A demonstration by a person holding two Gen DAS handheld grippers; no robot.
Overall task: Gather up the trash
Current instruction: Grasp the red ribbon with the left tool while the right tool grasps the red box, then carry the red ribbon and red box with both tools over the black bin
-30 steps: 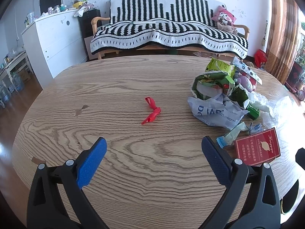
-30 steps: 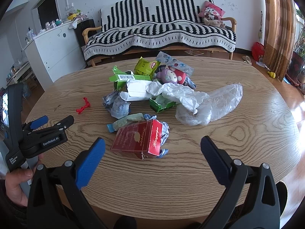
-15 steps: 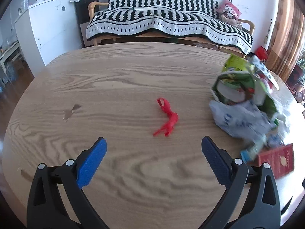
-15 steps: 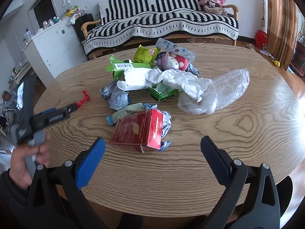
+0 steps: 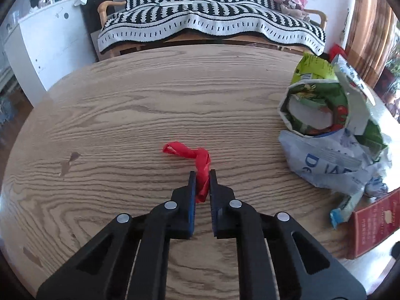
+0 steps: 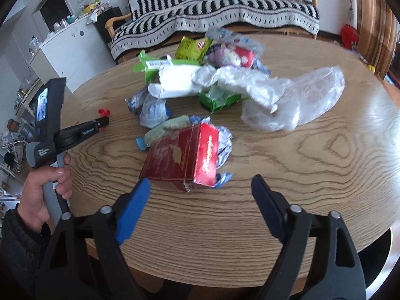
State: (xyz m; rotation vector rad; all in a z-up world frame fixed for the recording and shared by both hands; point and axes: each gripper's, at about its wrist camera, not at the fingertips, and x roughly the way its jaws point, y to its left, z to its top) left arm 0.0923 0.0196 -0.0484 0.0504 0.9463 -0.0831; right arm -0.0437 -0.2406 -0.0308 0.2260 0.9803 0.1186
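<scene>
**Two grippers, one scrap pinched so far**

Left gripper [image 5: 200,175] has its jaws clamped together on a red scrap [image 5: 203,172] lying on the wooden table [image 5: 125,115]. One end of the scrap sits squeezed between the blue pads, the other end curls off toward the upper left, flat on the wood. From the right wrist view you can see a hand [image 6: 41,192] gripping the left tool's handle, with just a bit of red [image 6: 103,111] poking out past its tip.

Right gripper [image 6: 200,187] has its jaws apart, and they have just been closing in a bit, with nothing between them. It hovers just short of the red box [image 6: 182,156], which lies on its side near the table's front edge.

Rest of the trash is piled behind the box: a crumpled white-blue wrapper [image 6: 151,110], green cartons [image 6: 220,98], a white box [image 6: 175,81], a clear bag [image 6: 295,100], a pink packet [image 6: 232,56]. Striped sofa [image 5: 210,20] at the back.
</scene>
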